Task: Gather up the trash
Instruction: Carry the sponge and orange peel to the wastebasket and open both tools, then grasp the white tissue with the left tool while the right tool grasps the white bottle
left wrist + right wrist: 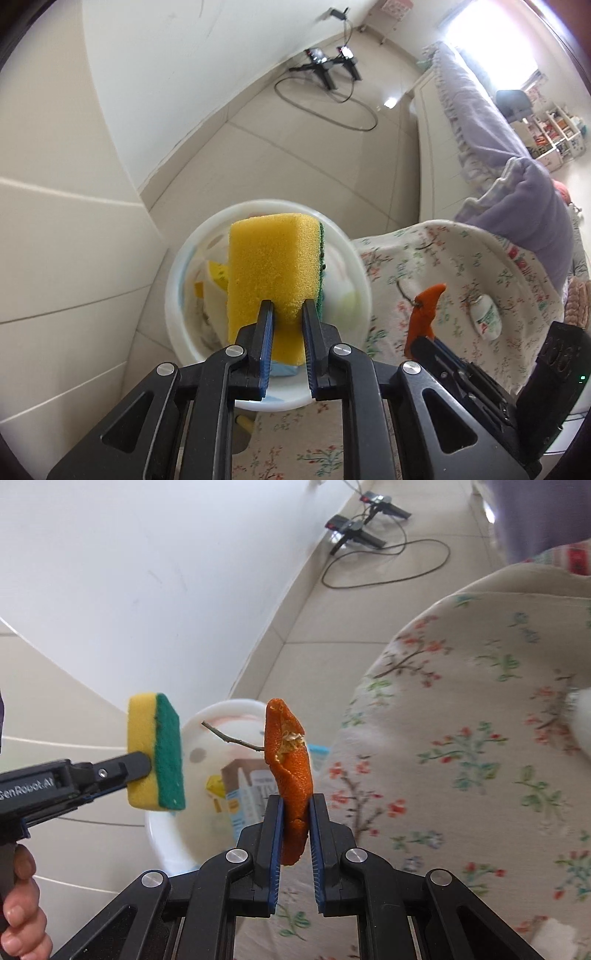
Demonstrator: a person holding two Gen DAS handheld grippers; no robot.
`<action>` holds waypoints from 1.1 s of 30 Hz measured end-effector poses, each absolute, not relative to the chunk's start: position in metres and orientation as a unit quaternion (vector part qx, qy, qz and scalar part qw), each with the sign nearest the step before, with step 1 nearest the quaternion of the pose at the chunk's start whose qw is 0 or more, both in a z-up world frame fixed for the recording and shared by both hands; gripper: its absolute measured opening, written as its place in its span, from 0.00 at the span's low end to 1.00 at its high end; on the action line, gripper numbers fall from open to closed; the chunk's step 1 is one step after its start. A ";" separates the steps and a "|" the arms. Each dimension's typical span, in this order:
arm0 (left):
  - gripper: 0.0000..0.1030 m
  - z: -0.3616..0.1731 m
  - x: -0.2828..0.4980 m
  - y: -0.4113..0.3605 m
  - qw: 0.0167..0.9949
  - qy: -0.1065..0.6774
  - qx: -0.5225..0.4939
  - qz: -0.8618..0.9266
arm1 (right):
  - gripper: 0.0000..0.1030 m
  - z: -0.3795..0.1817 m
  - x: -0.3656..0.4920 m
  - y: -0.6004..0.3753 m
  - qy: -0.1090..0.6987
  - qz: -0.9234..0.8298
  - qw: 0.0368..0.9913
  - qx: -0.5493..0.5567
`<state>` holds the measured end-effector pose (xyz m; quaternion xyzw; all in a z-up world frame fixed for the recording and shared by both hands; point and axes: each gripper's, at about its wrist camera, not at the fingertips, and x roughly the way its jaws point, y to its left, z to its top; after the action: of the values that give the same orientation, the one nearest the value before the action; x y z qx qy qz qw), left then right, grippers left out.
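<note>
The left hand-held gripper (288,314) is clenched on a yellow sponge with a green scouring face (275,273); its two pads press the sponge's lower edge from either side, and the block stands up beyond the fingertips. In the left wrist view the sponge sits directly in front of the white plastic bin (177,295), which stands on the tiled floor (295,158) beside the bed. Inside the bin lie a small carton (243,786), a yellow scrap (216,786) and other litter too blurred to name.

The right hand-held gripper (296,808) is clenched on a strip of orange peel (290,760), pinched low between the pads, with the peel rising past the fingertips. A thin twig (232,738) sticks out from the peel toward the bin. In the right wrist view the peel hangs over the bin's near rim, close to the edge of the floral bedspread (461,738).

A small white bottle with green print (487,317) lies on the bedspread, well apart from both grippers. A person's hand (20,904) grips the left tool's handle.
</note>
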<state>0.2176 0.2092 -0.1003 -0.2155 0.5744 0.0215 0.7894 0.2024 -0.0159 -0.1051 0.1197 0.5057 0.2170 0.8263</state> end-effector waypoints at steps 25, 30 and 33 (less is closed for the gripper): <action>0.30 -0.079 0.204 0.196 0.785 0.562 -0.259 0.000 | 0.38 -0.093 0.192 0.016 0.494 0.199 0.840 0.103; 0.30 -0.075 0.206 0.142 0.786 0.575 -0.221 -0.055 | 0.39 -0.075 0.185 -0.023 0.485 0.173 0.850 0.113; 0.30 -0.075 0.203 0.095 0.787 0.584 -0.175 -0.092 | 0.41 -0.064 0.182 -0.057 0.478 0.149 0.858 0.118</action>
<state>0.2034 0.0954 -0.0748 -0.1749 0.5844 -0.0924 0.7870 0.1815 -0.0569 -0.0637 0.1180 0.4777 0.1492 0.8577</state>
